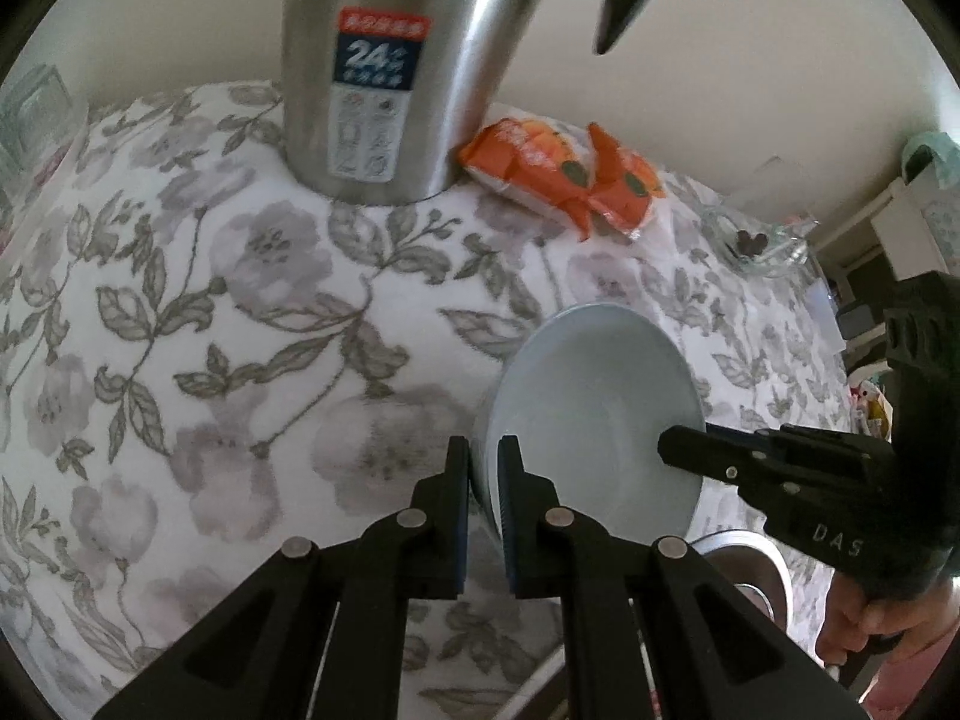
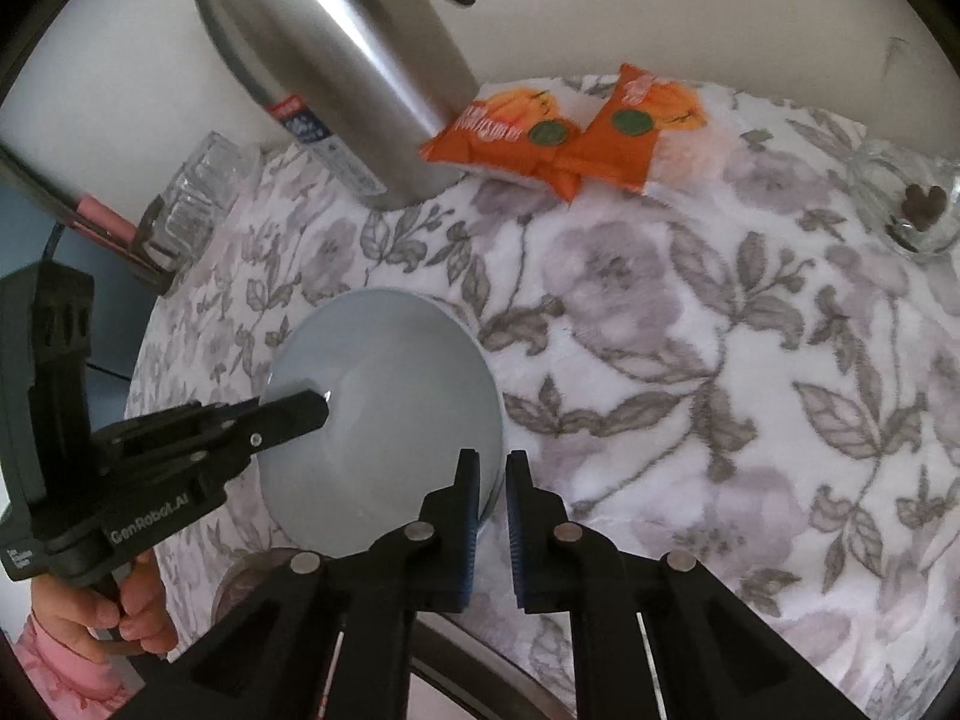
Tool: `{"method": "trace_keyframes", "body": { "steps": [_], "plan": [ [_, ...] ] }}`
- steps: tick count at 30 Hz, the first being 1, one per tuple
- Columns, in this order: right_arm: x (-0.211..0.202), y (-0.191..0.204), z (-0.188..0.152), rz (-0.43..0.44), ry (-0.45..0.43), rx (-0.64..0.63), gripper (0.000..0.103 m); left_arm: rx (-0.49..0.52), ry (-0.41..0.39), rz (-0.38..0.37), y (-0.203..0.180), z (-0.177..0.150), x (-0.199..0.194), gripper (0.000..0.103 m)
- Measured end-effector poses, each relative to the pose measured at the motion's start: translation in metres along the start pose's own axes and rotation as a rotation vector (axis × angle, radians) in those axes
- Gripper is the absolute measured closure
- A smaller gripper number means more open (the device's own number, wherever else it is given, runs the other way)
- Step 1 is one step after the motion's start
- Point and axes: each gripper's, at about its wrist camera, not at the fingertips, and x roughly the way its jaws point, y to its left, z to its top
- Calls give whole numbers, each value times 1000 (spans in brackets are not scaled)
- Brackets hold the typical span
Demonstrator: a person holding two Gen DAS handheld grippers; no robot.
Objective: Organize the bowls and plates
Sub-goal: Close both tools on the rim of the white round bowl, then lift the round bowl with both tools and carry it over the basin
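Bowl (image 1: 594, 414), pale blue-grey and round, is being held over the flower-patterned cloth of the desk (image 1: 228, 312), its opening tilting up toward the cameras and its rim pinched on two opposite sides. On the bowl's left side, the left claw (image 1: 483, 468) is clamping the rim, one pad inside and one outside; in the right wrist view this same claw (image 2: 321, 405) is reaching in from the left, its housing reading "GenRobot.AI", with a hand (image 2: 114, 612) in a pink sleeve (image 2: 54, 666) gripping the handle from below. Behind the bowl a steel thermos (image 1: 390, 72) is standing upright, its sticker showing a large "24"; the smaller print is unreadable. To its right two orange snack packets (image 1: 570, 174) are lying side by side, their lettering too blurred to read. On the bowl's right side, the right claw (image 2: 492, 483) is gripping the rim likewise; seen from the left wrist, it (image 1: 675, 444) bears the letters "DAS". Both claws are pointing steeply downward. At the far right a glass dish (image 1: 762, 246) is resting near the desk's edge.
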Motion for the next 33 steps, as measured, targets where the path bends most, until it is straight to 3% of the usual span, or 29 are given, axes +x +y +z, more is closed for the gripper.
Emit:
{"method": "trace_keyframes", "body": {
  "steps": [8, 13, 23, 33],
  "plan": [
    [-43, -2, -5, 8, -91, 13, 93, 58, -76, 43, -38, 5, -34, 94],
    [-47, -5, -7, 12, -111, 31, 93, 61, -93, 73, -47, 11, -37, 93],
    [-33, -25, -7, 47, -109, 96, 93, 10, -77, 14, -41, 18, -20, 93],
    [-46, -20, -6, 65, -174, 93, 93, 6, -161, 4, -47, 22, -41, 93]
  ]
}}
